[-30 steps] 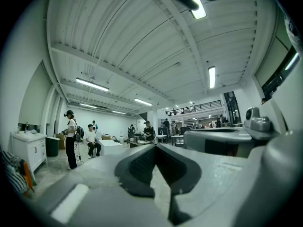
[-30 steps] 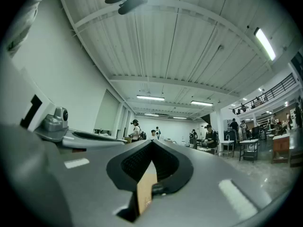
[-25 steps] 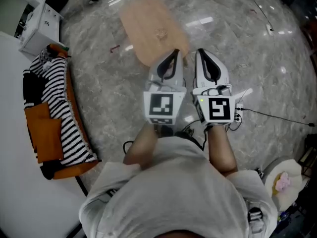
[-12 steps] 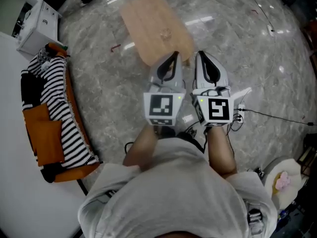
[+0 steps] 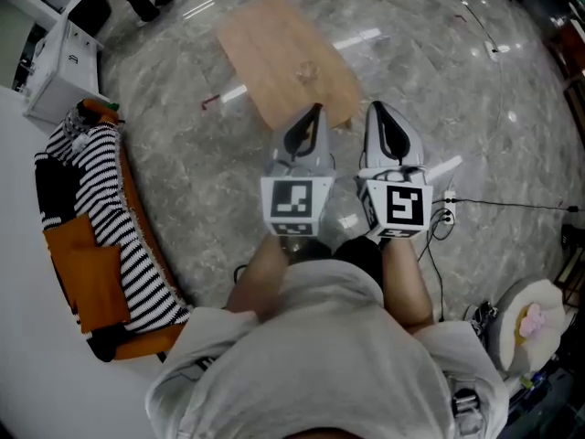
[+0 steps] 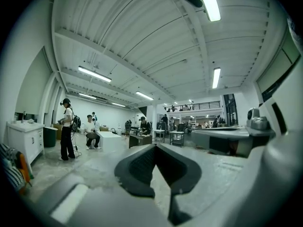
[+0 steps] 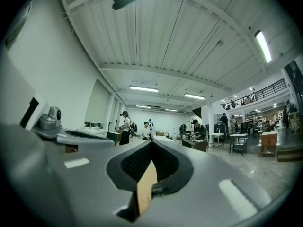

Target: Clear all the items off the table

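A small light-wood table (image 5: 274,48) stands on the marble floor ahead of me in the head view, with one small pale item (image 5: 306,69) on its top. My left gripper (image 5: 315,110) and right gripper (image 5: 379,106) are held side by side at chest height, their tips over the table's near edge. Both point level across the hall. In the left gripper view the left gripper (image 6: 155,145) has its jaws meeting at the tip with nothing between them. The right gripper (image 7: 151,142) looks the same, with a sliver of the wooden table (image 7: 146,188) showing through the gap.
A low orange couch (image 5: 137,236) with striped and black cloth (image 5: 101,199) lies at the left, beside a white cabinet (image 5: 59,62). Cables and a power strip (image 5: 443,216) lie on the floor at the right. Several people (image 6: 67,129) stand and sit far off.
The grippers have kept their side-by-side pose and shut jaws. The head view has shifted a little, so slightly more of the table top shows beyond the tips.
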`<move>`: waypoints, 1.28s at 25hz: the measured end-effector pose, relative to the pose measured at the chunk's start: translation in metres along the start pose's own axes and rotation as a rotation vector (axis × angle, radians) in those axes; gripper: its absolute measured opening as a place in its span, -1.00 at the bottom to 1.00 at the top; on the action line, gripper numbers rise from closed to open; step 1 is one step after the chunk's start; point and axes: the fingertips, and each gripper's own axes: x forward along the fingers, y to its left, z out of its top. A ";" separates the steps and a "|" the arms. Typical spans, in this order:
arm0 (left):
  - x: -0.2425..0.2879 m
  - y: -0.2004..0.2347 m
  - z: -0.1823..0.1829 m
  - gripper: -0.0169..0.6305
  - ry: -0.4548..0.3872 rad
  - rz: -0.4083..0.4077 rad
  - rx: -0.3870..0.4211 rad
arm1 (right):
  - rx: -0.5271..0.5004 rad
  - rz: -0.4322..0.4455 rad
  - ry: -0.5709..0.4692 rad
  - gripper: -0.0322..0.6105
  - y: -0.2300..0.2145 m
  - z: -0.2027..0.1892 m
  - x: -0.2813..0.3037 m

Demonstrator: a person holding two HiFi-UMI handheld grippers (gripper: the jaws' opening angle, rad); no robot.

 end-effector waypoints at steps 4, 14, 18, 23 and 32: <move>0.002 0.008 -0.008 -0.89 0.012 -0.016 -0.009 | 0.040 -0.002 0.008 -0.88 0.004 -0.007 0.003; 0.035 0.024 -0.028 -0.89 0.063 0.004 0.013 | 0.078 0.053 0.023 -0.88 0.003 -0.029 0.055; 0.065 0.034 -0.036 -0.89 0.093 0.028 0.046 | 0.128 0.099 0.021 -0.88 -0.001 -0.046 0.089; 0.119 0.042 -0.044 -0.89 0.130 0.044 0.037 | 0.150 0.122 0.053 -0.88 -0.031 -0.064 0.135; 0.200 0.047 -0.083 -0.89 0.227 0.082 -0.023 | 0.178 0.133 0.129 -0.88 -0.100 -0.113 0.187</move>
